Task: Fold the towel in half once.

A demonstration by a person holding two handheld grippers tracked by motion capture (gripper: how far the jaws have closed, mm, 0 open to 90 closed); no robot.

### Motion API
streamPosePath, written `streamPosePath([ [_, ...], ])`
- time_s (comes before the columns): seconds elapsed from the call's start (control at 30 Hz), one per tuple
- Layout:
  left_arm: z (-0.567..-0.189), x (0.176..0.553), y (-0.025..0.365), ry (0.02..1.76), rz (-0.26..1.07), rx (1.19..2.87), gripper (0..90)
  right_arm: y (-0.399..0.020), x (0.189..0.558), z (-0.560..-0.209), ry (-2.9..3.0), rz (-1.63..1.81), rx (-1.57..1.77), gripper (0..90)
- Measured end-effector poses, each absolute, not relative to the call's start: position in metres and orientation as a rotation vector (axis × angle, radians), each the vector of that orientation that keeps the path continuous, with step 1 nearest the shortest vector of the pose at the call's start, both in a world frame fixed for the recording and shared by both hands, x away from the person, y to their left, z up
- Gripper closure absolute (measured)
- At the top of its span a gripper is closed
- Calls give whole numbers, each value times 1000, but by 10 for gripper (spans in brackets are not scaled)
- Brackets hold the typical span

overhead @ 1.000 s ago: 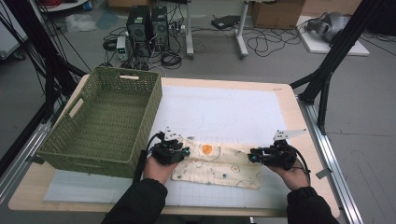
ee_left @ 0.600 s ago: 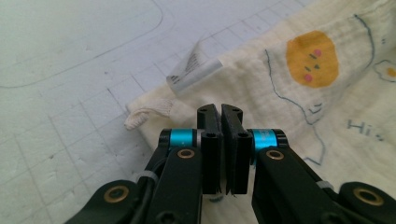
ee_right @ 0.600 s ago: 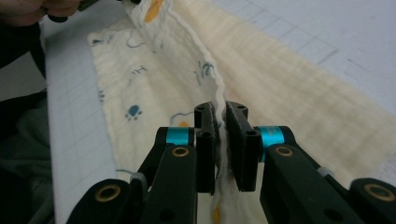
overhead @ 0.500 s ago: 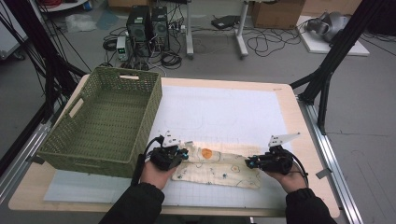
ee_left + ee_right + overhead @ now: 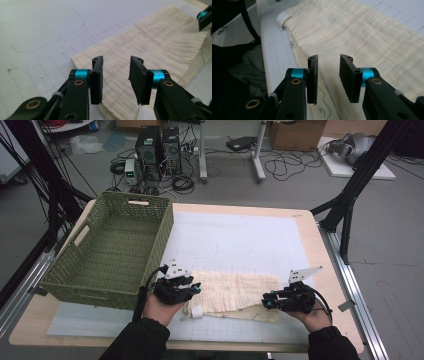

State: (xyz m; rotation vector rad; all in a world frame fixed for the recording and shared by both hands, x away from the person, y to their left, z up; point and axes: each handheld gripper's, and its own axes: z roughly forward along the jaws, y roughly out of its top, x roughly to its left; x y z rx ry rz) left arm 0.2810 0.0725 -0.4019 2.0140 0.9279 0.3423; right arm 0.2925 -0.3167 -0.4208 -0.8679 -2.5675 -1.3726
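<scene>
A cream ribbed cloth (image 5: 235,292) lies folded flat on the white mat (image 5: 235,240) near the table's front edge, plain side up, with a printed layer peeking out along its near edge. My left gripper (image 5: 196,289) hovers over its left end. Its jaws have just been opening and stand open with nothing between them, the cloth (image 5: 155,42) below them in the left gripper (image 5: 116,60) view. My right gripper (image 5: 267,303) is at the cloth's right end. Its jaws have also just been opening and are open and empty above the cloth (image 5: 362,32) in the right gripper (image 5: 328,58) view.
A green woven basket (image 5: 112,247) stands on the left of the table, close to my left hand. A small white label (image 5: 196,312) sticks out at the cloth's near left corner. The table's front edge (image 5: 263,62) runs just beside the cloth.
The cloth's printed face with the orange patch showed before; now a plain ribbed layer covers it. Both grippers have let go and stand open at the cloth's ends.
</scene>
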Motion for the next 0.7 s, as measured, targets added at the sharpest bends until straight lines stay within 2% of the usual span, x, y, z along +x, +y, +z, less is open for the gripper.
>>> streamPosePath([
  [0.3, -430, 283, 63, 915, 288, 2120, 623, -324, 293, -433, -2638, -1277, -932, 640],
  [0.37, -433, 284, 62, 896, 273, 2144, 671, -322, 293, -438, -2663, -1234, -923, 655],
  [0.5, -440, 282, 57, 843, 296, 2185, 781, -318, 292, -441, -2721, -1208, -903, 743],
  [0.57, -439, 282, 56, 834, 303, 2192, 865, -317, 291, -440, -2758, -1199, -897, 805],
  [0.63, -439, 281, 54, 831, 316, 2196, 881, -317, 291, -440, -2768, -1195, -899, 867],
  [0.7, -438, 280, 55, 833, 317, 2191, 886, -316, 291, -440, -2774, -1192, -888, 884],
])
